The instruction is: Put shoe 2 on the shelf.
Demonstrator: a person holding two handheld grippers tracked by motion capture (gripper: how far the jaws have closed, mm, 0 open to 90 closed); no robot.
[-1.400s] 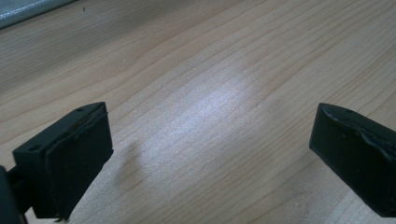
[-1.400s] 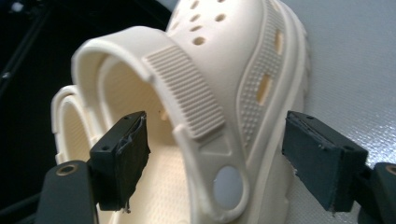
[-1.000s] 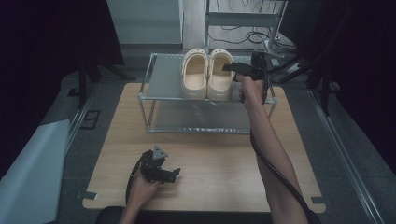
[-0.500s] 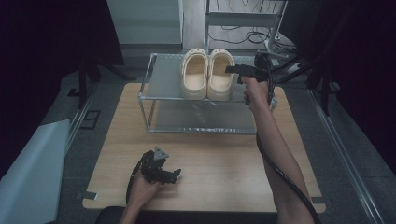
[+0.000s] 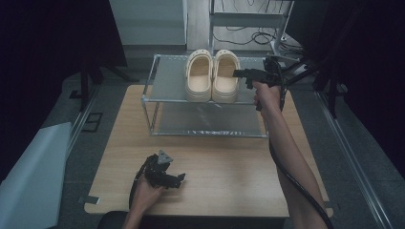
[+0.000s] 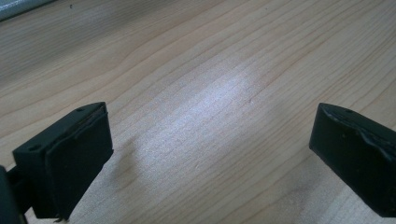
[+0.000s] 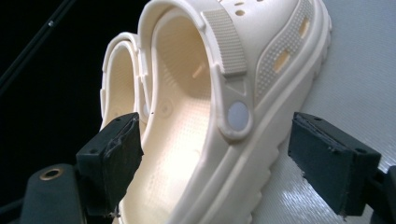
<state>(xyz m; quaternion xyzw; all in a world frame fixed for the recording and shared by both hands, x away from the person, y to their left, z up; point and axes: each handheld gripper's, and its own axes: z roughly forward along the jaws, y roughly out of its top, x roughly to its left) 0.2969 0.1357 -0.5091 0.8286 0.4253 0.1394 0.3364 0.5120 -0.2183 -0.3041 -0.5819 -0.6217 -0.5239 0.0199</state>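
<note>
Wooden table [image 5: 229,162] carrying a two-tier metal rack [image 5: 157,98] toward its far edge.
Holding a pair of cream clogs [image 5: 212,76] side by side on the rack's top shelf, toes pointing away from the near edge; supporting the left gripper [image 5: 165,179] and its hand near the table's near-left corner.

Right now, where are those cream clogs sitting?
In the high view the cream clogs stand side by side on the top shelf of the metal rack at the table's far edge, with the right tool just beside them.
</note>
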